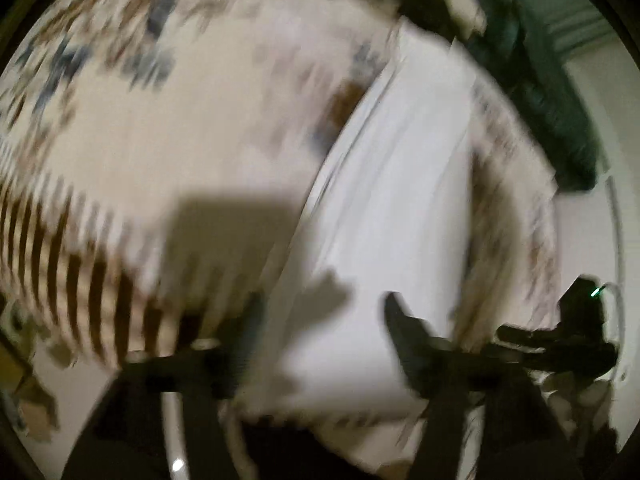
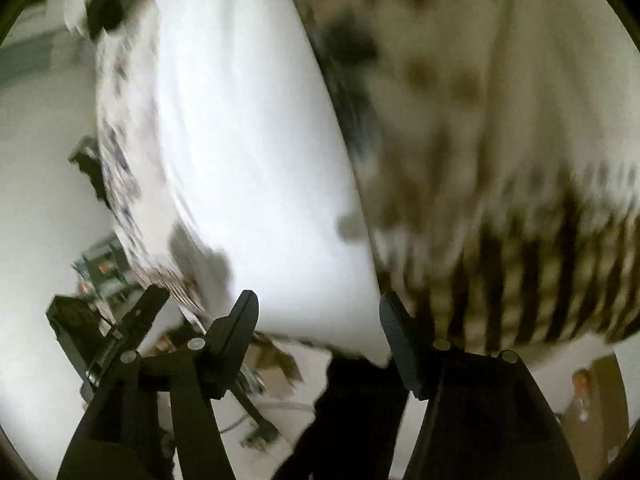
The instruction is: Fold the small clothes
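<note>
Jaws on both our left gripper [image 1: 320,320] and right gripper [image 2: 318,316] stand wide apart, holding nothing. Between them lies the white garment [image 2: 248,128], flat on a patterned bedspread [image 1: 160,120]. Through heavy blur we judge it spread but barely folded; most folding remains.

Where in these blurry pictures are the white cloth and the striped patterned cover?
white cloth [image 2: 256,140], right wrist view, on its plain middle.
striped patterned cover [image 1: 76,264], left wrist view, on its brown-striped border.
</note>
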Tool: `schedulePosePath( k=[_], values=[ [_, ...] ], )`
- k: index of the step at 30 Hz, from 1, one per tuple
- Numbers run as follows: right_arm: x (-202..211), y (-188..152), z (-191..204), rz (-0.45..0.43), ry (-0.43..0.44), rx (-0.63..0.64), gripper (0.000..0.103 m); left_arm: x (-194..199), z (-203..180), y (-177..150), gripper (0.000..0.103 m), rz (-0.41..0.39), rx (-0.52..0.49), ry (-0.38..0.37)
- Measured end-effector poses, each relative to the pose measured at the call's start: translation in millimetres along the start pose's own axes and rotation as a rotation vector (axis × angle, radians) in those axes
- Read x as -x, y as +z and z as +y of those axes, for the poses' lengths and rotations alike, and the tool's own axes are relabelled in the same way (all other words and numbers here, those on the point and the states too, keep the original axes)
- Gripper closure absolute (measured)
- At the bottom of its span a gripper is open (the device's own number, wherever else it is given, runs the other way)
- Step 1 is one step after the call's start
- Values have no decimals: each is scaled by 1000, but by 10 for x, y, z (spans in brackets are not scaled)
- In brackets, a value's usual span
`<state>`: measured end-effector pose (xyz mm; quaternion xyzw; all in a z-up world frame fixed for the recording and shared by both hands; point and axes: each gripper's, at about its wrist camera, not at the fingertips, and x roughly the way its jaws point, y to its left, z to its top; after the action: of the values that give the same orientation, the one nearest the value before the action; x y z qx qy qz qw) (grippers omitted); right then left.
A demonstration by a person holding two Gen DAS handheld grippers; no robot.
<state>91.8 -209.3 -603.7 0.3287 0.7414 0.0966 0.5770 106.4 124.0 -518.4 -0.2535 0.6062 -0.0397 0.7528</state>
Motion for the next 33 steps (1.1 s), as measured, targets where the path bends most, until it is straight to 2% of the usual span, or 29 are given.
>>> schedulePosePath(
  k=[2,3,5,6,8,9,12,14,18,20,21,23,24,25,26,28,29,30,31,33],
  values=[
    [168,299,27,-39,15,-17,38,-84,-99,505,38,-36,26,-97],
    [252,522,69,-76,14,-23,38,-147,-133,663,38,-42,28,-111],
    [353,874,160,-133,7,-13,38,-380,-281,1233,38,-76,12,-149],
    [418,1176,231,-173,7,-7,38,-456,-319,1406,38,-86,-1,-156],
    [453,1648,329,-216,47,-12,38,-714,-517,1929,38,-101,-31,-177],
    [505,1894,343,-228,66,-19,38,-895,-608,2251,38,-104,-41,-202],
    [506,2689,412,-259,124,-32,32,-1267,-716,2782,38,-82,-65,-235],
    [450,3070,411,-258,149,-32,31,-1588,-785,3085,38,-34,-65,-260],
    [201,3659,507,-228,179,-17,31,-2112,-818,3422,38,47,-46,-296],
    [113,3861,524,-209,194,-1,31,-2213,-855,3516,38,43,-49,-324],
    [131,4030,444,-199,209,11,30,-2202,-879,3527,39,27,-62,-342],
    [48,4152,500,-192,227,30,25,-2181,-948,3549,41,-15,-102,-345],
    [44,4191,529,-191,244,45,23,-2175,-986,3557,67,-32,-123,-347],
    [51,4217,552,-195,254,54,23,-2178,-1051,3563,86,-42,-165,-330],
    [64,4243,579,-201,268,64,23,-2215,-1092,3582,95,-32,-186,-322],
    [82,4280,627,-213,273,78,23,-2207,-1146,3572,95,-40,-223,-307],
    [25,4401,728,-220,271,82,24,-2197,-1160,3560,95,-41,-236,-302],
    [14,4430,784,-228,266,95,31,-2163,-1154,3544,95,-43,-238,-303],
    [1,4433,822,-232,249,104,58,-2126,-1132,3538,95,-47,-230,-311],
    [24,4448,889,-228,206,130,92,-2086,-1117,3578,95,-53,-215,-322]
  ],
)
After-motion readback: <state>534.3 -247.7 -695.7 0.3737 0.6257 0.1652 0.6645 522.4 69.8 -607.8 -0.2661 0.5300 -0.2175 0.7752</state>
